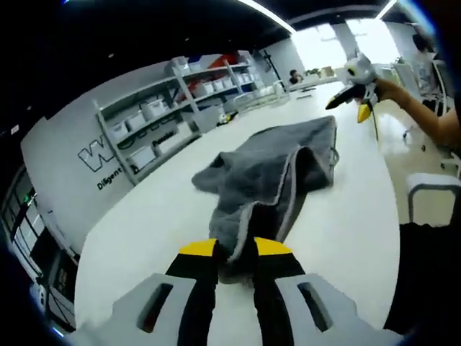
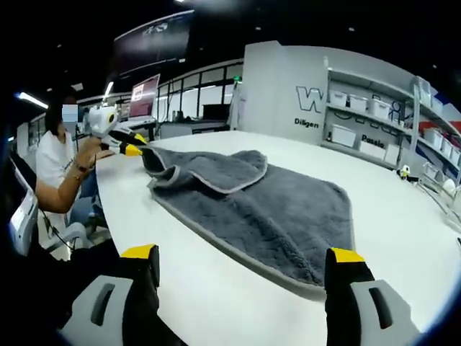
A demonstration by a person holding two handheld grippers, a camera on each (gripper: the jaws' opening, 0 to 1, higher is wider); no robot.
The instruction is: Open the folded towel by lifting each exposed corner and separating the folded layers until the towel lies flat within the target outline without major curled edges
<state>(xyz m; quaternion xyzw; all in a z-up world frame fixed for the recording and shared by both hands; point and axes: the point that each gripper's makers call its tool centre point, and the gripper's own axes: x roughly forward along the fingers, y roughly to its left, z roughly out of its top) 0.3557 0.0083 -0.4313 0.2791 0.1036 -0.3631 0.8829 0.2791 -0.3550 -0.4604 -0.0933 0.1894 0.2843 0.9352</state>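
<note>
Towel, grey, lies partly unfolded on the white tabletop. Left hand-held gripper is clenched on the towel's near corner, at 6 o'clock in its view. Right hand-held gripper hangs released, its jaws wide apart, just short of the towel's edge.

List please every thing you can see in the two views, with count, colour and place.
towel: one, grey, partly folded on the table
table: one, white, under the towel
shelves: one unit, white, against the far wall, holding white bins
monitor: one, reddish screen, behind the table
person: one, white shirt, at the table's far end
left gripper: one, black and yellow, shut on a towel corner
right gripper: one, black and yellow, open, above the table near the towel
</note>
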